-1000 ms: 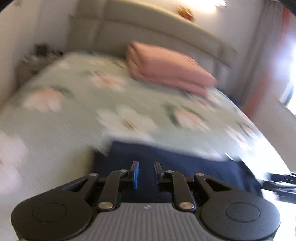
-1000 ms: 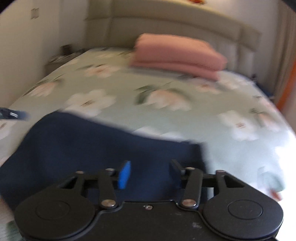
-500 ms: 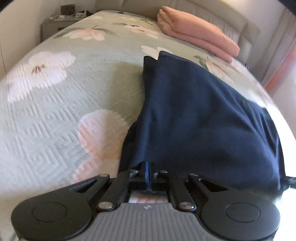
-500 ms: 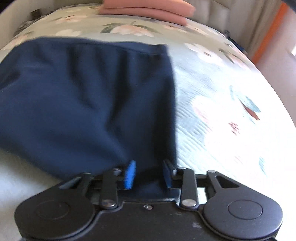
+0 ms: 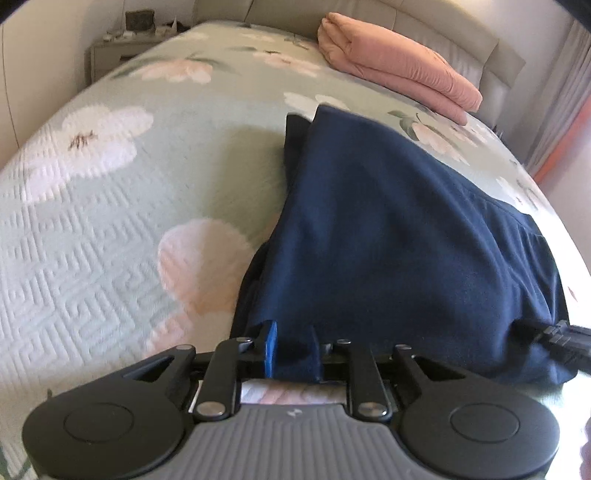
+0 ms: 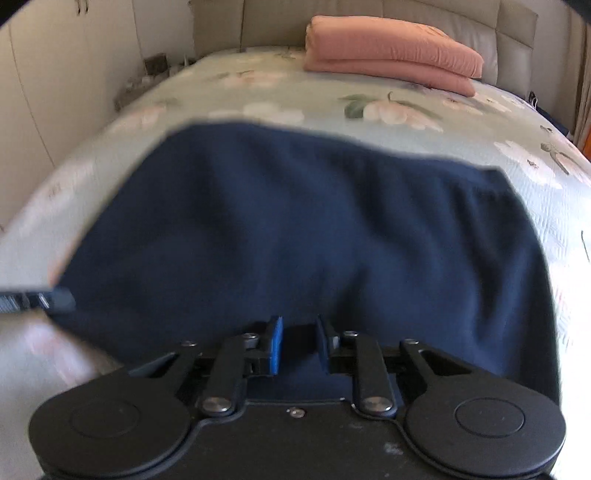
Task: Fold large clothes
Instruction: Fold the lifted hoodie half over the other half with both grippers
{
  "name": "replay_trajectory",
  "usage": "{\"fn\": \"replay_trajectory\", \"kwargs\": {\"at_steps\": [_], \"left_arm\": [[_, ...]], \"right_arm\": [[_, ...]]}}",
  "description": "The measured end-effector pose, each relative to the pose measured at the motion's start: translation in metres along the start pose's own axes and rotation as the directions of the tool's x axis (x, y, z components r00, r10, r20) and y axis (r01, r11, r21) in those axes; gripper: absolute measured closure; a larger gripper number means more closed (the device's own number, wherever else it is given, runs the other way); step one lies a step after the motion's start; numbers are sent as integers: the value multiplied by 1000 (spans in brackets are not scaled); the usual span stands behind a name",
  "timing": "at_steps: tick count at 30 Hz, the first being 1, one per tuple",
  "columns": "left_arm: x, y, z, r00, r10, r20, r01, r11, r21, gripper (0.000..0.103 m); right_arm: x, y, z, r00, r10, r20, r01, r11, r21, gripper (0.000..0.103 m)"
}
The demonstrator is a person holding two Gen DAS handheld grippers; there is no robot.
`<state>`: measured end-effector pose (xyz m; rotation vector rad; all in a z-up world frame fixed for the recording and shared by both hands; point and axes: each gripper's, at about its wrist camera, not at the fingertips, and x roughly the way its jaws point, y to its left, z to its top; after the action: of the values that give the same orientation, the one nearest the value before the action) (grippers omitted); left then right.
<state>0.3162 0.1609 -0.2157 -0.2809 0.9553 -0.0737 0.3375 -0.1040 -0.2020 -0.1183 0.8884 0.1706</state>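
Note:
A navy blue garment (image 5: 388,229) lies spread on the green floral bedspread (image 5: 110,192). It also shows in the right wrist view (image 6: 295,229). My left gripper (image 5: 293,347) is at the garment's near left corner, with the jaws a little apart and cloth lying between them. My right gripper (image 6: 299,345) is at the near edge toward the right, jaws a little apart over the cloth. The tip of the right gripper shows at the right of the left wrist view (image 5: 565,341), and the left gripper shows at the left of the right wrist view (image 6: 37,301).
A folded pink blanket (image 5: 399,62) lies near the padded headboard (image 6: 406,22). A nightstand (image 5: 122,51) with small items stands at the far left of the bed. Curtains (image 5: 565,92) hang at the right.
Both grippers came down from above the bed to the garment's near edge. The left jaws, pinched shut half a second ago, have parted. The far edge of the garment has lifted and moved nearer.

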Motion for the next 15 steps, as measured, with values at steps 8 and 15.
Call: {"fn": "replay_trajectory", "kwargs": {"at_steps": [8, 15], "left_arm": [[-22, 35, 13, 998, 14, 62, -6, 993, -120, 51], [20, 62, 32, 980, -183, -80, 161, 960, -227, 42]], "right_arm": [[-39, 15, 7, 995, -26, 95, 39, 990, -137, 78], [1, 27, 8, 995, -81, 65, 87, 992, -94, 78]]}}
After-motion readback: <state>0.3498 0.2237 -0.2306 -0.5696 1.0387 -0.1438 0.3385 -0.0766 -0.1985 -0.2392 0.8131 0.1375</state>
